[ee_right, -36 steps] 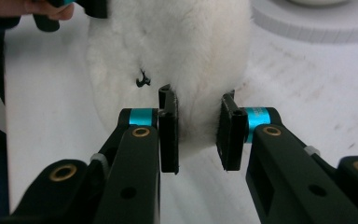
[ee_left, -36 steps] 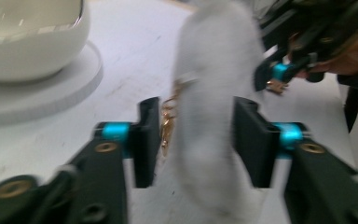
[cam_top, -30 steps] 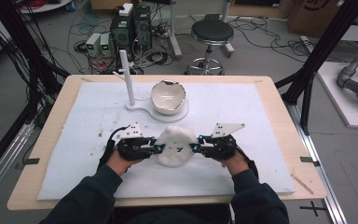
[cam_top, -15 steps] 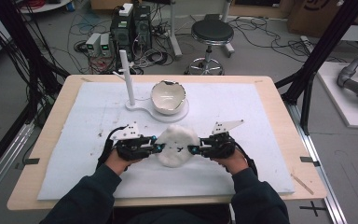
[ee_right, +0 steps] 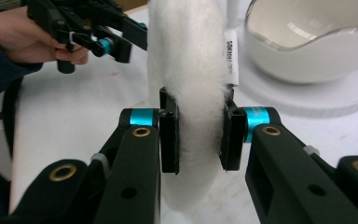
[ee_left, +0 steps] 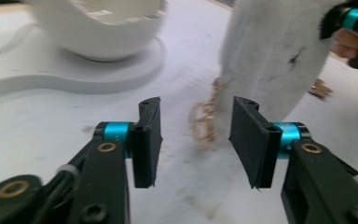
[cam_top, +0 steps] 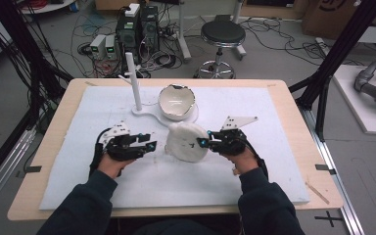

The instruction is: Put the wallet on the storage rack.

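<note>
White fluffy pouch (ee_right: 189, 79) sat pinched in the right gripper (ee_right: 199, 133); the left gripper (ee_left: 196, 140), jaws apart, framed its gold chain (ee_left: 204, 122), unclear from above.

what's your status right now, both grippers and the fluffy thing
Left gripper open, off the plush. Right gripper shut on white plush. Gold chain dangles ahead of left jaws. Bowl stand behind, clear.

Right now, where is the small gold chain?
In the left gripper view, the gold chain hangs from the fluffy white pouch, just beyond the open left gripper and right of the white egg-shaped bowl.
</note>
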Demonstrator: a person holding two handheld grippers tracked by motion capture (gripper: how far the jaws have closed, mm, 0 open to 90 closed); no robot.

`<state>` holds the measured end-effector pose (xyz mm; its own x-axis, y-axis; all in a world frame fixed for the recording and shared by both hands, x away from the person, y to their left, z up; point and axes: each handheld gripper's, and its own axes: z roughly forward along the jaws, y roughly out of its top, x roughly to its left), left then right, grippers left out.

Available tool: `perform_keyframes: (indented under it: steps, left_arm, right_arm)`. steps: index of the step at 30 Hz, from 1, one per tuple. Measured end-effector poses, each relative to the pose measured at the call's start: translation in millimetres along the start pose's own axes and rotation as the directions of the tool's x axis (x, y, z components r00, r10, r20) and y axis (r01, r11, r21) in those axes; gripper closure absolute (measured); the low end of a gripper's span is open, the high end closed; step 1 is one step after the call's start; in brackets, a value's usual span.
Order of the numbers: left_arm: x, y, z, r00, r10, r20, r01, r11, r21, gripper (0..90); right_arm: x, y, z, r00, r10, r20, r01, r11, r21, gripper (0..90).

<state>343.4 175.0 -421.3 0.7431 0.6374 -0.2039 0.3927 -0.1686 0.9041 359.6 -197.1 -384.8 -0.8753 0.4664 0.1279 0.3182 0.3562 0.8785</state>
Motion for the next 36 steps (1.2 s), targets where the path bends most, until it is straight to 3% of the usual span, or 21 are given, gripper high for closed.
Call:
perform_keyframes:
  steps: [1, 2, 3, 5, 6, 7, 8, 9, 11, 17, 18, 19, 20, 21, 24, 26, 30, 32, 33, 36]
  left_arm:
    - [11.2, -1.6, -11.7, 0.9987, -0.001, -0.051, 0.0, 0.9997, -0.023, 51.1]
    - [11.2, -1.6, -11.7, 0.9987, -0.001, -0.051, 0.0, 0.9997, -0.023, 50.4]
    - [23.4, -3.3, -23.4, 0.9952, -0.027, -0.094, 0.022, 0.998, -0.059, 48.0]
    - [29.0, -3.9, -29.2, 0.992, -0.044, -0.118, 0.034, 0.9961, -0.082, 44.9]
    - [33.8, -4.3, -34.3, 0.9881, -0.063, -0.14, 0.048, 0.9931, -0.107, 40.7]
    - [42.2, -5.5, -42.2, 0.9779, -0.106, -0.18, 0.081, 0.9864, -0.143, 28.9]
    - [42.2, -5.5, -42.2, 0.9779, -0.106, -0.18, 0.081, 0.9864, -0.143, 25.2]
    - [48.4, -7.1, -47.2, 0.9722, -0.126, -0.197, 0.096, 0.9834, -0.154, 22.5]
    - [51.0, -8.3, -48.9, 0.9705, -0.134, -0.201, 0.103, 0.9823, -0.156, 20.9]
    - [50.3, -9.7, -45.3, 0.9718, -0.13, -0.196, 0.105, 0.9853, -0.134, 21.0]
    - [50.5, -9.8, -44.7, 0.9716, -0.13, -0.198, 0.105, 0.9855, -0.134, 21.2]
    - [50.9, -10.0, -44.8, 0.9714, -0.132, -0.198, 0.106, 0.9852, -0.134, 21.2]
    - [51.2, -10.0, -45.0, 0.9706, -0.137, -0.198, 0.111, 0.9845, -0.136, 21.2]
    - [51.5, -10.1, -45.2, 0.97, -0.139, -0.199, 0.113, 0.984, -0.137, 21.2]
    - [52.0, -10.4, -45.1, 0.9692, -0.145, -0.199, 0.118, 0.9832, -0.14, 21.3]
    - [52.0, -10.5, -44.9, 0.9702, -0.143, -0.196, 0.118, 0.9837, -0.136, 21.5]
    - [51.8, -10.8, -43.9, 0.9708, -0.143, -0.193, 0.118, 0.9841, -0.132, 21.9]
    - [51.7, -11.0, -43.6, 0.9712, -0.144, -0.19, 0.12, 0.984, -0.131, 22.0]
    - [51.3, -11.1, -43.3, 0.9711, -0.147, -0.188, 0.123, 0.9835, -0.132, 22.0]
    - [50.9, -11.4, -42.6, 0.9721, -0.144, -0.185, 0.121, 0.9842, -0.129, 22.2]
  right_arm:
    - [-1.8, 3.9, 0.0, 0.9999, -0.007, 0.008, 0.007, 1.0, -0.01, 74.7]
    - [-1.8, 3.9, 0.0, 0.9999, -0.007, 0.008, 0.007, 1.0, -0.01, 74.7]
    - [-5.4, 12.6, -0.2, 0.9997, -0.009, 0.024, 0.01, 1.0, -0.023, 74.8]
    - [-6.9, 17.4, -0.1, 0.9994, -0.013, 0.031, 0.014, 1.0, -0.028, 74.8]
    - [-8.5, 22.1, -0.1, 0.9991, -0.017, 0.04, 0.018, 0.999, -0.035, 74.9]
    - [-12.1, 33.7, 0.4, 0.9978, -0.033, 0.057, 0.035, 0.999, -0.035, 75.0]
    - [-12.1, 33.7, 0.4, 0.9978, -0.033, 0.057, 0.035, 0.999, -0.035, 75.0]
    - [-16.0, 46.9, 1.0, 0.9956, -0.058, 0.074, 0.061, 0.997, -0.04, 75.0]
    - [-18.6, 61.1, 1.8, 0.9929, -0.077, 0.09, 0.082, 0.996, -0.044, 75.0]
    - [-27.2, 92.6, 7.1, 0.9833, -0.122, 0.135, 0.13, 0.99, -0.05, 75.0]
    - [-31.4, 104.8, 11.2, 0.9763, -0.144, 0.162, 0.153, 0.987, -0.044, 75.0]
    - [-31.4, 104.8, 11.2, 0.9763, -0.144, 0.162, 0.153, 0.987, -0.044, 75.0]
    - [-34.7, 114.5, 16.4, 0.9677, -0.168, 0.188, 0.175, 0.984, -0.023, 75.0]
    - [-34.7, 114.5, 16.4, 0.9677, -0.168, 0.188, 0.175, 0.984, -0.023, 75.0]
    - [-40.3, 125.8, 25.6, 0.9454, -0.229, 0.232, 0.23, 0.973, 0.025, 75.1]
    - [-43.4, 130.9, 32.1, 0.9252, -0.276, 0.26, 0.273, 0.961, 0.049, 75.1]
    - [-52.6, 132.4, 48.2, 0.9032, -0.332, 0.272, 0.328, 0.943, 0.061, 75.1]
    - [-54.4, 131.1, 52.0, 0.9009, -0.339, 0.27, 0.335, 0.94, 0.064, 75.1]
    - [-58.8, 128.4, 59.4, 0.8923, -0.362, 0.27, 0.353, 0.932, 0.081, 75.1]
    - [-64.0, 123.0, 70.6, 0.8876, -0.386, 0.251, 0.368, 0.923, 0.115, 75.1]
